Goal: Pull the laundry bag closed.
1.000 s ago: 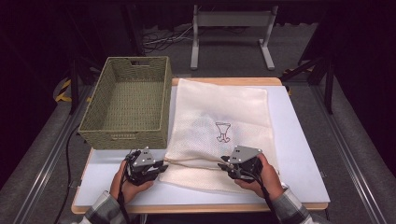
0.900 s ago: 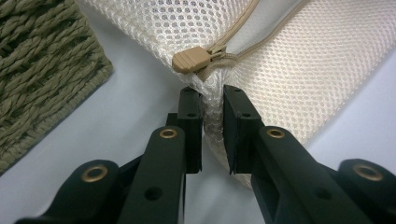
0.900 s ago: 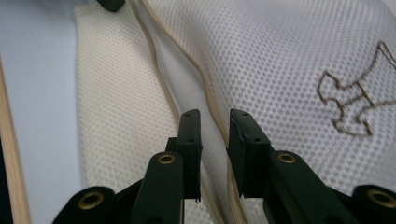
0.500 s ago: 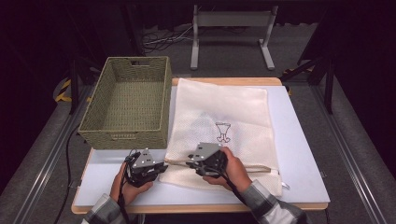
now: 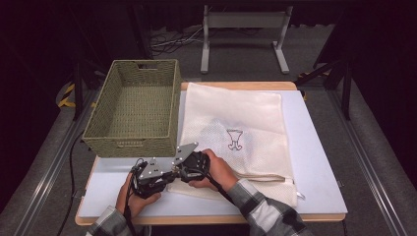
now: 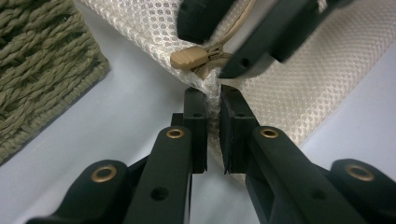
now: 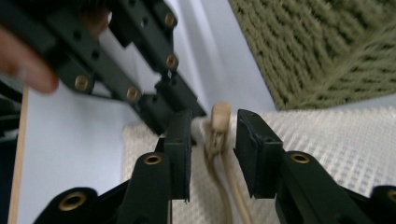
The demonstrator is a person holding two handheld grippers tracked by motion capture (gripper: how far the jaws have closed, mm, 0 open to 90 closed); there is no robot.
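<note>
A cream mesh bag with a small printed figure lies flat on the white table. My left gripper is at the bag's near left corner, shut on the mesh; its pads pinch the fabric just below the tan zipper pull. My right gripper faces it tip to tip. The right jaws have just been opening and stand apart on either side of the zipper pull without pressing it. In the right gripper view the left gripper sits right behind the pull.
A woven olive basket stands at the table's left, close to both grippers. Bare table top lies right of the bag. A metal stand is on the floor beyond the far edge.
My right gripper has slid left along the bag's near edge, from its middle to the left corner beside the left gripper. The left gripper has stayed put.
</note>
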